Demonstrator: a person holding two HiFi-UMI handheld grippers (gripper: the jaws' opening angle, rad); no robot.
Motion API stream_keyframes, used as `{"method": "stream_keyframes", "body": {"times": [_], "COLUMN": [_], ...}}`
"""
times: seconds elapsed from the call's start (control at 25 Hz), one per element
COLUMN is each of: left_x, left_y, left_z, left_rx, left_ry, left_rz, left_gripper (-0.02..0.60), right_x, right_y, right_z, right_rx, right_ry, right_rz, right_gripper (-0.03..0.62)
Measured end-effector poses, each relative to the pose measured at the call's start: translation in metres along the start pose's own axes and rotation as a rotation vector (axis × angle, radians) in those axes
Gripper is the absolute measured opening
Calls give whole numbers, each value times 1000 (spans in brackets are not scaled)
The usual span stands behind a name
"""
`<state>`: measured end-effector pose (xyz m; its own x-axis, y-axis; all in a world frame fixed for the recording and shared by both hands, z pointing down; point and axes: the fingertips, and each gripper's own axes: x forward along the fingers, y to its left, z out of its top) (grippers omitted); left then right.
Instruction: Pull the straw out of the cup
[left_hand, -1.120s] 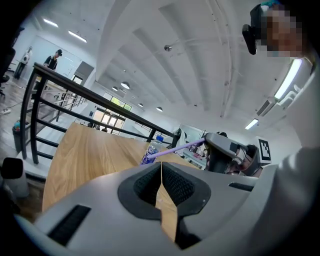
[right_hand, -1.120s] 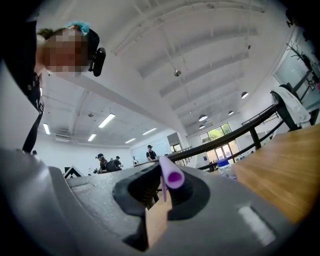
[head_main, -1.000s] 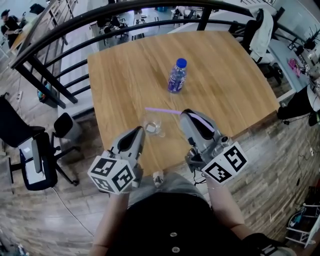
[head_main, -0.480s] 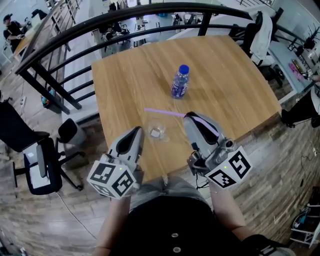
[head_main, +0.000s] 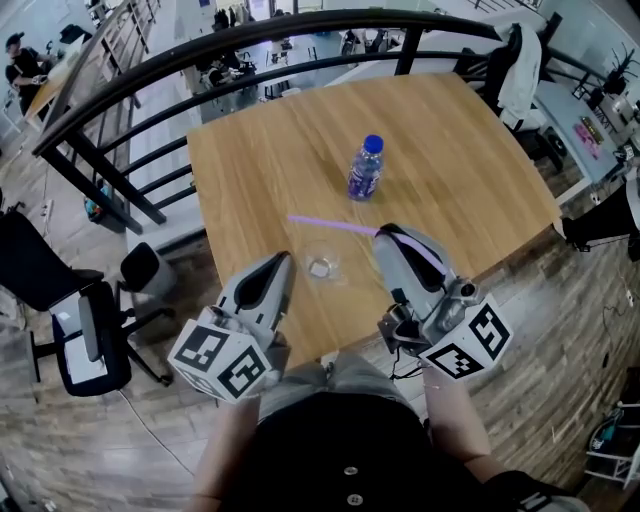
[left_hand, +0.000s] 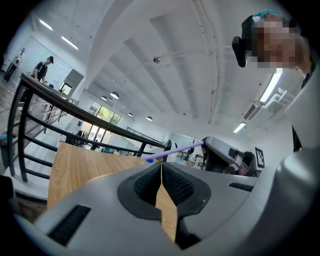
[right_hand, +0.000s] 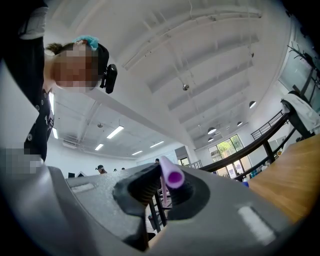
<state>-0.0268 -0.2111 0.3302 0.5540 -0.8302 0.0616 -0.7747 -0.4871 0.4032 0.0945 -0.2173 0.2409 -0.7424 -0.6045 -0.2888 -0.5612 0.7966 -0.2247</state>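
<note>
A purple straw (head_main: 330, 224) hangs level above the wooden table (head_main: 450, 140), clear of the clear plastic cup (head_main: 321, 266) that stands below it. My right gripper (head_main: 392, 236) is shut on the straw's right end; in the right gripper view the straw's open end (right_hand: 173, 176) pokes out between the pads. My left gripper (head_main: 277, 266) is held in the air left of the cup, jaws shut with nothing between them. In the left gripper view the straw (left_hand: 172, 149) shows ahead, running to the right gripper (left_hand: 227, 155).
A water bottle with a blue cap (head_main: 365, 168) stands on the table beyond the cup. A black railing (head_main: 150, 85) runs past the table's far and left sides. An office chair (head_main: 80, 335) stands on the floor at the left.
Both grippers have risen toward the camera. The straw, held by the right gripper, has gone up with it, a little farther above the cup.
</note>
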Motion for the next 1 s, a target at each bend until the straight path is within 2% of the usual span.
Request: {"method": "stream_keyframes", "body": {"times": [0.24,0.44,1.0], "left_x": [-8,-7,-3], "left_y": [-6,-12,-4], "left_z": [10,10,-3], "left_rx": [86,125,94], "left_ry": [-39,-49,-6], "left_rz": [-79,-101,-93], "left_gripper": [21,21,17], "right_x": [3,2,0], "right_y": [16,20,23], "right_z": [-4,-5,-11], "right_rx": [-5,-13,-51], "right_ry": [-9,-4,27], "right_rz": [36,51,44], "right_gripper": [34,34,34]}}
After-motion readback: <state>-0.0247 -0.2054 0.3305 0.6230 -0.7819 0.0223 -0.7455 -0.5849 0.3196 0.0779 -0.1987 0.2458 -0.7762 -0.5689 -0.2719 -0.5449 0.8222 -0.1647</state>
